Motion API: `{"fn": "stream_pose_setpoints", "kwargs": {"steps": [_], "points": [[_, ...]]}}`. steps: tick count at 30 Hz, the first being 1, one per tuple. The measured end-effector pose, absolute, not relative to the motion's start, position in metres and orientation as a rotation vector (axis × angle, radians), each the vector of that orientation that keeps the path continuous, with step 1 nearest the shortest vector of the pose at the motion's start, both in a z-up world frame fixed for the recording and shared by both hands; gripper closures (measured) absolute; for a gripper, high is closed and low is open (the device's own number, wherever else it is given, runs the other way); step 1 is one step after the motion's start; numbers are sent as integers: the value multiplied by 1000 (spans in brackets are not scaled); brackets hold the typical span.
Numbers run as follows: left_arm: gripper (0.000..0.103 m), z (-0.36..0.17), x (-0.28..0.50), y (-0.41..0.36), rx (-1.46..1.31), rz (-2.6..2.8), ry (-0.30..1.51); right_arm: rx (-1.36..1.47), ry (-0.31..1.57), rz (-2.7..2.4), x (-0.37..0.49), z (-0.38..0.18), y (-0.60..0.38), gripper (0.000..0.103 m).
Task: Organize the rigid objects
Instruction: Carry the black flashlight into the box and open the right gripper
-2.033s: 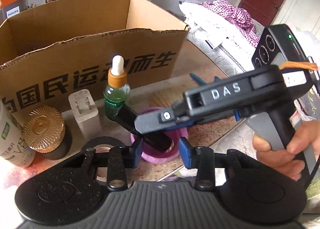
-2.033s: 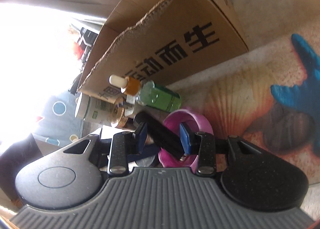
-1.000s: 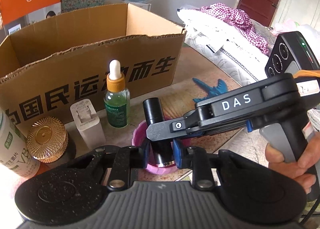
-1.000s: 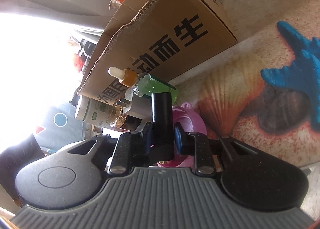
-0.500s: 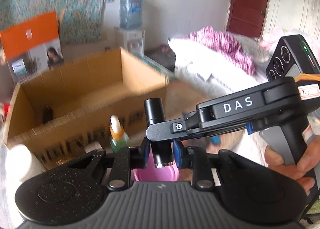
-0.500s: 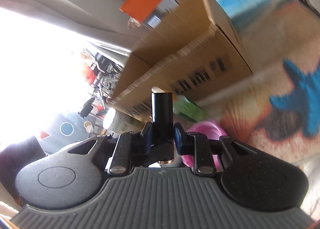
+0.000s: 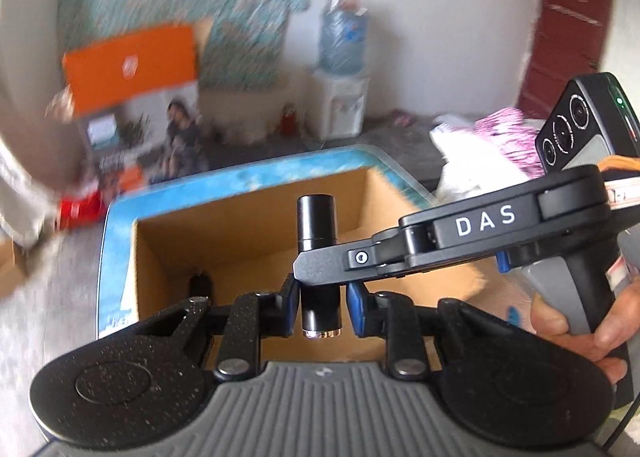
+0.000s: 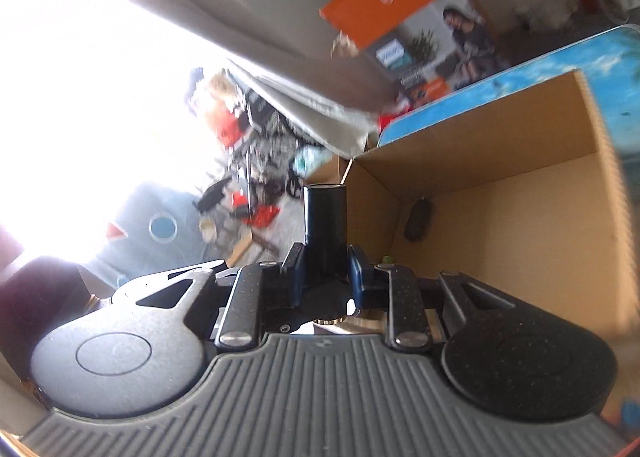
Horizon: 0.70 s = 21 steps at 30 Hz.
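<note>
The black cylinder [image 7: 319,257] is held upright above the open cardboard box [image 7: 248,233], gripped by both the left gripper [image 7: 322,307] and the right gripper [image 8: 323,273]. The right hand [image 7: 580,321] on its handle is seen only in the left wrist view. A gold rim is shown at the cylinder's lower end. A small dark object [image 8: 418,219] lies in a box corner.

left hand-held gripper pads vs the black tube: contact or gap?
Cannot tell. In the left wrist view the left hand-held gripper flanks the black tube, but the right hand-held gripper crosses in front and blur hides the pad edges.
</note>
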<state>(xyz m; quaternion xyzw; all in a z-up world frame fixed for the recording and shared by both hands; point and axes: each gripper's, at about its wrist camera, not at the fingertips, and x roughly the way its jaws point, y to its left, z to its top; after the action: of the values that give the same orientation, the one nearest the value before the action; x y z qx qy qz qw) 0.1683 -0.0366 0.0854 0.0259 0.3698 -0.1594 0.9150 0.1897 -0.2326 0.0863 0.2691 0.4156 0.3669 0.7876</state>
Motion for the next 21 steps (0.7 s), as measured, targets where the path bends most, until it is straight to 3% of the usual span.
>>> {"fn": "stream_pose_setpoints", "kwargs": {"steps": [10, 21], "points": [[77, 19, 253, 20, -73, -240, 1070, 593, 1272, 723, 283, 13, -167, 81], [60, 10, 253, 24, -57, -190, 1075, 602, 1363, 680, 302, -15, -140, 77]]}}
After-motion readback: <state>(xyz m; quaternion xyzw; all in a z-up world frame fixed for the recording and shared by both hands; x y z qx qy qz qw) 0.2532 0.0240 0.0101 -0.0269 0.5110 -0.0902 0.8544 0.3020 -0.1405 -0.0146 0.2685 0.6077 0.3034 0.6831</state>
